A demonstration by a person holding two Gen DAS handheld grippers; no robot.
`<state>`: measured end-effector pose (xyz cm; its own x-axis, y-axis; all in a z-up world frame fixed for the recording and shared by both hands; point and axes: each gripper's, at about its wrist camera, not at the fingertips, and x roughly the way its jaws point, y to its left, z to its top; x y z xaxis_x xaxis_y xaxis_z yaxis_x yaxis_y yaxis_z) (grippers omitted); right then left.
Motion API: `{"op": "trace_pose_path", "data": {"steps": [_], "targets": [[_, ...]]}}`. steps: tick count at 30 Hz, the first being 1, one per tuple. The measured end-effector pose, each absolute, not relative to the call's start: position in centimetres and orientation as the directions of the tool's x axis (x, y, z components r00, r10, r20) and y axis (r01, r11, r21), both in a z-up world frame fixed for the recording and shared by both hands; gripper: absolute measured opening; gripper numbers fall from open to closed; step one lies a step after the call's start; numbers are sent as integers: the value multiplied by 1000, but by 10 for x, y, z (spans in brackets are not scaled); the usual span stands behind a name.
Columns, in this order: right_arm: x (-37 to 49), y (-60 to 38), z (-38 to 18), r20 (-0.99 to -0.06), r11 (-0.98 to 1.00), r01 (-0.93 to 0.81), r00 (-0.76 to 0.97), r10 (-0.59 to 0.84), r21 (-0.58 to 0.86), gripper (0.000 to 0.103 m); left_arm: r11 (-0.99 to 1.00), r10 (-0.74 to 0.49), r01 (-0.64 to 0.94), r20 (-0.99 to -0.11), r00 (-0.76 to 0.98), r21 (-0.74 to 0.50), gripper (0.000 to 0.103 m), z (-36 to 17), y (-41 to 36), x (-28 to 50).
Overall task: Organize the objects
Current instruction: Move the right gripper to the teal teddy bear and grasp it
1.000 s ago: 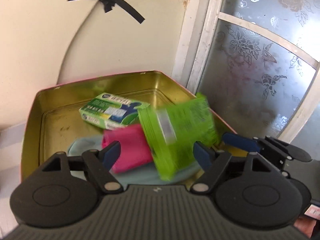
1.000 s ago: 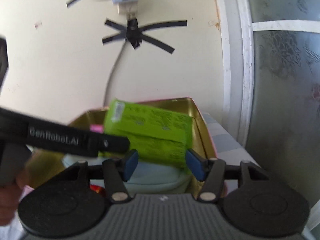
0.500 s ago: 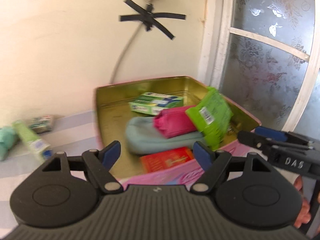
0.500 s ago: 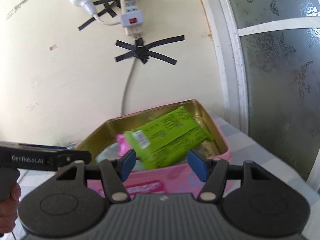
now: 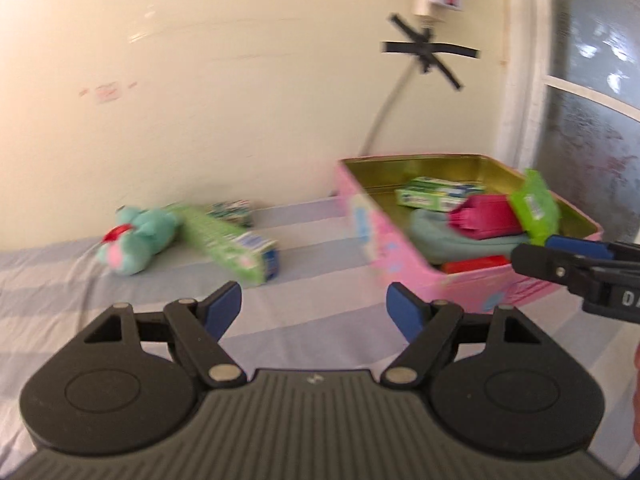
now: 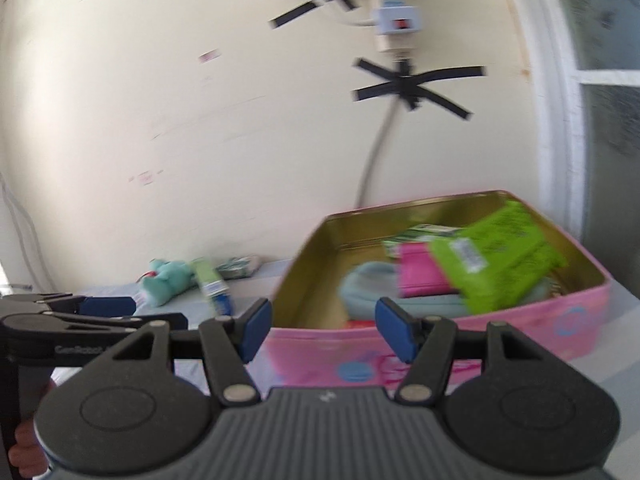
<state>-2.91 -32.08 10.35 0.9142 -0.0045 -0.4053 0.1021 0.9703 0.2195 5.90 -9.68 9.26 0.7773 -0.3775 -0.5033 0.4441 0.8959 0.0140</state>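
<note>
Cream wall (image 5: 240, 80), scuffed. Power strip (image 6: 396, 20) mounted high, its grey cable (image 6: 376, 152) taped down with crossed black tape (image 6: 412, 84). Frosted floral window (image 5: 592, 92) in white frame, right side, daylight through. Striped pale cloth (image 5: 312, 248) covers the surface.

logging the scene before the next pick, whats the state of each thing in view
pink tin: open, no lid, partly filled
green packet: in the tin, leaning on the pile
teal plush toy: lying on the striped cloth, outside the tin
green carton: lying on its side by the toy
left hand-held gripper: open, empty
right hand-held gripper: open, empty
</note>
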Motion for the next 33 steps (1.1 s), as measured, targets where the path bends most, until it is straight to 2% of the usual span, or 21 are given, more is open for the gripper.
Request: {"op": "trace_pose_path", "data": {"steps": [9, 18, 26, 29, 33], "targets": [[7, -247, 101, -460, 990, -9, 885, 73, 139, 59, 955, -255, 298, -537, 804, -7, 81, 67, -25, 91], [49, -183, 90, -519, 991, -124, 844, 136, 58, 59, 991, -87, 129, -560, 824, 35, 81, 42, 50, 130], [107, -128, 85, -569, 973, -228, 796, 206, 34, 59, 979, -58, -72, -592, 804, -192, 81, 35, 124, 154], [144, -109, 83, -576, 965, -248, 778, 252, 89, 60, 969, -39, -107, -569, 821, -221, 81, 42, 134, 151], [203, -91, 79, -592, 967, -191, 765, 255, 169, 58, 969, -41, -105, -559, 828, -226, 81, 45, 135, 155]]}}
